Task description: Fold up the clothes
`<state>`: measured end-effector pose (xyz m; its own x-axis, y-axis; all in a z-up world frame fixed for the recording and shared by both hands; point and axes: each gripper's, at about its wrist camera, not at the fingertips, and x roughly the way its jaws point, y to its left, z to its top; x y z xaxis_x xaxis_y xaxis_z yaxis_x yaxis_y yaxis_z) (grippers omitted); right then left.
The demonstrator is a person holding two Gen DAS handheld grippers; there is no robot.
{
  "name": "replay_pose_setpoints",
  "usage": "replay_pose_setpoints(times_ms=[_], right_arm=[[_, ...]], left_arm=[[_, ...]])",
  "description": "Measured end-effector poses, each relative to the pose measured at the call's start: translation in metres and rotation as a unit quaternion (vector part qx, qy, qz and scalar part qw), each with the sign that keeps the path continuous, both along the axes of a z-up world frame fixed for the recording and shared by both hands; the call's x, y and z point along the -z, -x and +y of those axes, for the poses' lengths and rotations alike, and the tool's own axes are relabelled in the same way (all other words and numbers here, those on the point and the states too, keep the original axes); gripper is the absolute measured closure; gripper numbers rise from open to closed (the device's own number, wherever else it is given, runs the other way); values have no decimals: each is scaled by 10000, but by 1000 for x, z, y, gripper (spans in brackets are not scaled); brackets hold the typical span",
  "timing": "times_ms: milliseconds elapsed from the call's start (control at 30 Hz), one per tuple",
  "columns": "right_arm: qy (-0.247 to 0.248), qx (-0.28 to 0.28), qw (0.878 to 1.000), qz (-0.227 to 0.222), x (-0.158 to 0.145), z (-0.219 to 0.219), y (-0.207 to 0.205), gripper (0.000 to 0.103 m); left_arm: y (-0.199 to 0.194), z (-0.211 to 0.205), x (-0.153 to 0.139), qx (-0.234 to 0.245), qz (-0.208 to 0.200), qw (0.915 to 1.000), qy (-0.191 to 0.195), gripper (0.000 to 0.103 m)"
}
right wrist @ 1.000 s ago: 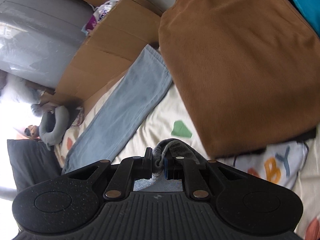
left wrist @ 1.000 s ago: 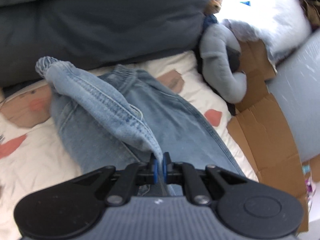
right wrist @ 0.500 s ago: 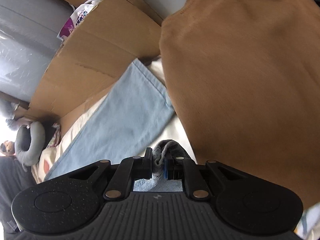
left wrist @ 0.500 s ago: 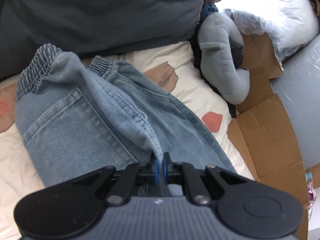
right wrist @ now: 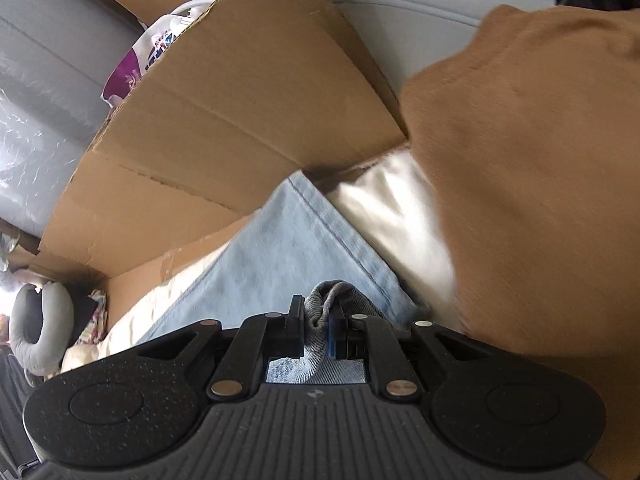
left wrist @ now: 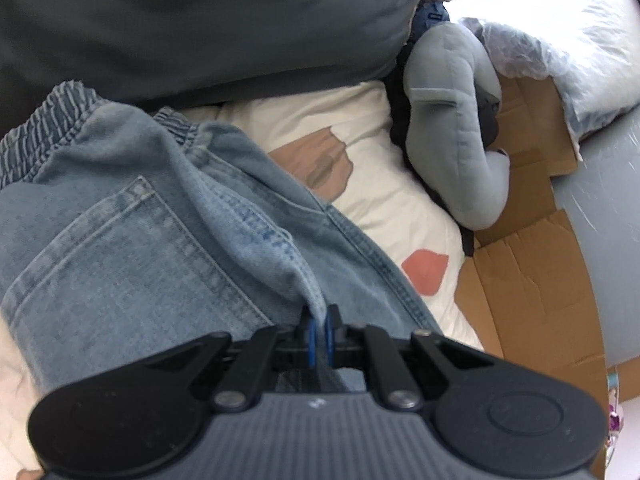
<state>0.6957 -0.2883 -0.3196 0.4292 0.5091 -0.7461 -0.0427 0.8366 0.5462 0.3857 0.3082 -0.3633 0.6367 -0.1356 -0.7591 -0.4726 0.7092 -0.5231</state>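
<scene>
Light blue jeans [left wrist: 132, 248] lie on a cream bedspread [left wrist: 360, 152]; the elastic waistband and a back pocket show in the left wrist view. My left gripper [left wrist: 319, 330] is shut on a fold of the denim near the seat seam. In the right wrist view one pale jeans leg [right wrist: 288, 248] stretches away to its hem, and my right gripper [right wrist: 318, 326] is shut on a bunched grey-blue piece of the jeans, held just above that leg.
A dark grey pillow [left wrist: 200, 20] lies behind the waistband. A grey neck pillow [left wrist: 456, 128] and flattened cardboard [left wrist: 532, 288] border the bed's right side. In the right wrist view cardboard [right wrist: 224, 128] stands beyond the hem and a brown blanket [right wrist: 532, 184] covers the right.
Both grippers have carried their denim folds across and downward. The lifted part has come over flat, showing the back pocket. The right gripper has closed in on the lying leg's hem and cardboard.
</scene>
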Motion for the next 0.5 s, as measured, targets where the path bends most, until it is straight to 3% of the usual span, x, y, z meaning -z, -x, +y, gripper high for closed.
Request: replay_pose_setpoints(times_ms=[500], right_arm=[[169, 159, 9995, -212, 11, 36, -38, 94]], left_arm=[[-32, -8, 3, -108, -433, 9990, 21, 97]])
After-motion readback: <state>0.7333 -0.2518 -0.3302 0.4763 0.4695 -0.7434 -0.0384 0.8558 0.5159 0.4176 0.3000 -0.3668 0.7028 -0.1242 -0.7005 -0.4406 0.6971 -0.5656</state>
